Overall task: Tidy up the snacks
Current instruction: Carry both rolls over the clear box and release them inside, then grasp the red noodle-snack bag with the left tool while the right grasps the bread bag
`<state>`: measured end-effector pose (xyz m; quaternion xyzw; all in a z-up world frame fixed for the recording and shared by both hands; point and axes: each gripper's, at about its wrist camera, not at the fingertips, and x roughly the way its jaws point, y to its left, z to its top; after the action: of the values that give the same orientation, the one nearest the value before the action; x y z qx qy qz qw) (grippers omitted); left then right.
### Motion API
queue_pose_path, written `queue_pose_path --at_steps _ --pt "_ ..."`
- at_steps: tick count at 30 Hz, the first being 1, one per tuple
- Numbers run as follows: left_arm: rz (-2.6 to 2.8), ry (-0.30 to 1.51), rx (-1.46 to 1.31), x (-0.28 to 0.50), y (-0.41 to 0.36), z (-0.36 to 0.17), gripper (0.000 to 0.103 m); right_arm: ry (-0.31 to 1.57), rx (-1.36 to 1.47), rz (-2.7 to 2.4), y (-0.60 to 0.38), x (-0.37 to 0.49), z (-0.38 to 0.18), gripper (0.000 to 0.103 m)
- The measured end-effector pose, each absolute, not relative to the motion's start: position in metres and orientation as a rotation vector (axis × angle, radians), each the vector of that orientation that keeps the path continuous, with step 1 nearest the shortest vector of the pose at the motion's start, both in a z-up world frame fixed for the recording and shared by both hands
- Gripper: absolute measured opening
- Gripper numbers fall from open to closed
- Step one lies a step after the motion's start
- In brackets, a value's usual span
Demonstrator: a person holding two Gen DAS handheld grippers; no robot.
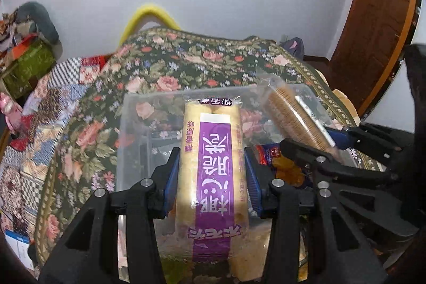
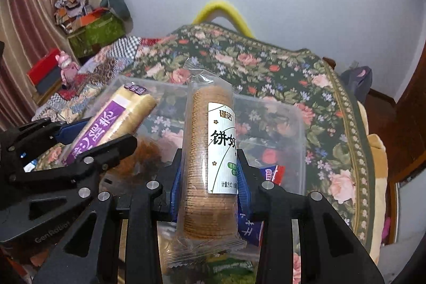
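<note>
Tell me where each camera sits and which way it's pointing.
Left wrist: on the left gripper, facing forward over its purple-labelled cream wafer pack toward the clear plastic bin; right gripper visible.
Right wrist: on the right gripper, facing forward over its white-labelled round biscuit sleeve; left gripper visible.
Shared: bin, both packs, floral tablecloth.

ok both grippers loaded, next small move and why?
Probably lower the left gripper so the purple-label wafer pack goes into the clear bin. Both packs sit clamped above it, and the right gripper with the round-biscuit pack crowds close beside, so move one at a time.
</note>
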<state>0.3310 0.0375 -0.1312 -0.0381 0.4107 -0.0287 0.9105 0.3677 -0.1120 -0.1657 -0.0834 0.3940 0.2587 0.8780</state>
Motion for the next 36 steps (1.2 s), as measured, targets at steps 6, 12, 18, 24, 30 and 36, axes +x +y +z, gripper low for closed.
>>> queue_pose_path --at_steps 6,12,18,24,30,36 --pt "-0.056 0.871 -0.1 0.336 0.041 -0.14 0.045 0.882 -0.15 0.558 -0.114 0.373 -0.18 0.033" --pt "-0.071 0.862 -0.101 0.329 0.041 -0.133 0.046 0.86 -0.149 0.567 -0.117 0.364 -0.17 0.038" --pt "-0.074 0.835 -0.096 0.303 0.045 -0.115 0.046 0.809 -0.168 0.56 -0.129 0.345 -0.153 0.038" --pt "-0.079 0.8 -0.064 0.261 0.048 -0.095 0.049 0.767 -0.16 0.551 -0.151 0.32 -0.138 0.043" --pt "-0.074 0.8 -0.062 0.216 0.056 -0.09 0.055 0.743 -0.156 0.531 -0.173 0.288 -0.136 0.048" --pt "-0.06 0.835 -0.049 0.176 0.057 -0.105 0.063 0.756 -0.151 0.516 -0.187 0.258 -0.147 0.048"
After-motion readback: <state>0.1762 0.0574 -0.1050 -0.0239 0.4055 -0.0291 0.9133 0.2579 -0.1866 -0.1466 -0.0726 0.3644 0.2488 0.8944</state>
